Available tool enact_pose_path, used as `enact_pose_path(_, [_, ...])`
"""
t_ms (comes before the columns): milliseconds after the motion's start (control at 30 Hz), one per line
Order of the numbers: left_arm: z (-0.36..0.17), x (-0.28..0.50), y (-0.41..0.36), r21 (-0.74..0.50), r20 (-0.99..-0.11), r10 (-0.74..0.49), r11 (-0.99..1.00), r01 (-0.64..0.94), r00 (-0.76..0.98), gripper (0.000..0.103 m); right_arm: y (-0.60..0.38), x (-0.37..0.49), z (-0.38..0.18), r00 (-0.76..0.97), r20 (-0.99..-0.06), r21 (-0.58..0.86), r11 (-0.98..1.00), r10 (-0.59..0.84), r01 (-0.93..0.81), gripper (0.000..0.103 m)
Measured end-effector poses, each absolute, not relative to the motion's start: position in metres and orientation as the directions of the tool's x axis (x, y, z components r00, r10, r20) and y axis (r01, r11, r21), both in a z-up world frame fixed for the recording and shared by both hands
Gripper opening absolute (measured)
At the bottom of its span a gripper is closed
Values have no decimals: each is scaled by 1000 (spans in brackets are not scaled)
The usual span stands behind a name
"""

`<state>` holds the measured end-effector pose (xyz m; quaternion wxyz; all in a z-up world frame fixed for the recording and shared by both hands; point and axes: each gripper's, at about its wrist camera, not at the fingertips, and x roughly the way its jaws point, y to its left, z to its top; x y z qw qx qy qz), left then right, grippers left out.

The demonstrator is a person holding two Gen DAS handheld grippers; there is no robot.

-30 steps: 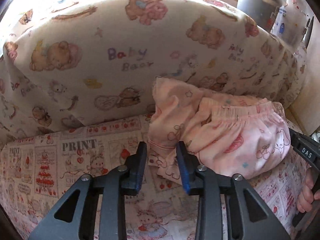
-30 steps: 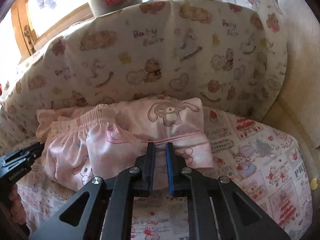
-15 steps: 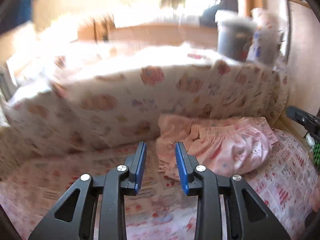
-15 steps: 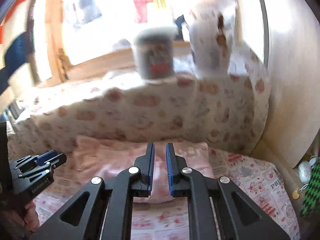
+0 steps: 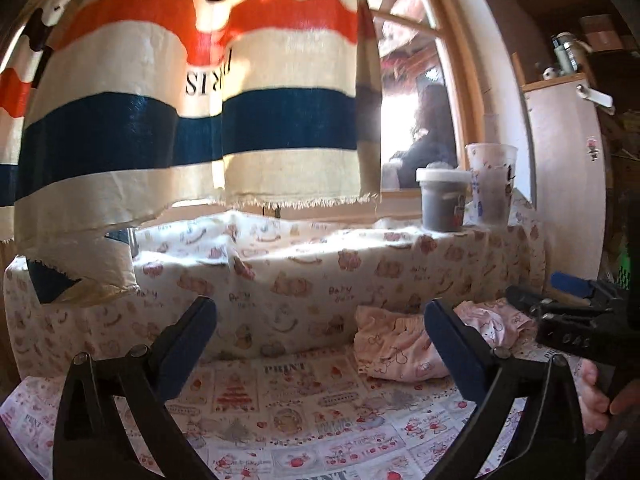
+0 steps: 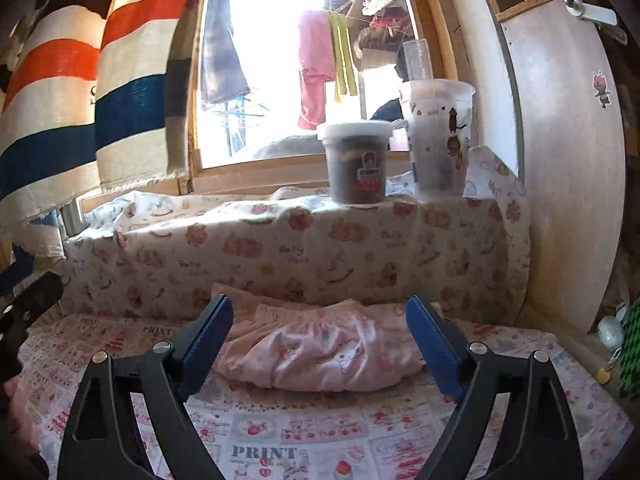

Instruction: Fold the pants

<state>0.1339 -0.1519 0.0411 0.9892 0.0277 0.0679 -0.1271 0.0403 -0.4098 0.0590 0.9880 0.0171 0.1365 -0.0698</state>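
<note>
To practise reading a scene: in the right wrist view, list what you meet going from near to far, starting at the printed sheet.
printed sheet → pink pants → bear-print cushion → lidded tub → window

Black tongs (image 6: 318, 340) (blue ribbed pads)

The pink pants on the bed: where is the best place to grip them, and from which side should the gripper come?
Probably the near bottom edge of the pink pants, approached from the front, low over the printed sheet. The bundle lies folded against the cushion, so only that edge is free.
</note>
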Motion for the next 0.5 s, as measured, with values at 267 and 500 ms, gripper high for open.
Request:
enact_pose_path(267, [31, 133, -151, 57, -153, -280, 955, 292, 948, 103, -399, 41, 49, 953, -268, -82, 989, -143, 125, 102])
enact_pose_path(500, [18, 158, -148, -24, -294, -261, 964, 266, 919, 103, -402, 41, 49, 951, -269, -72, 988, -151, 136, 102])
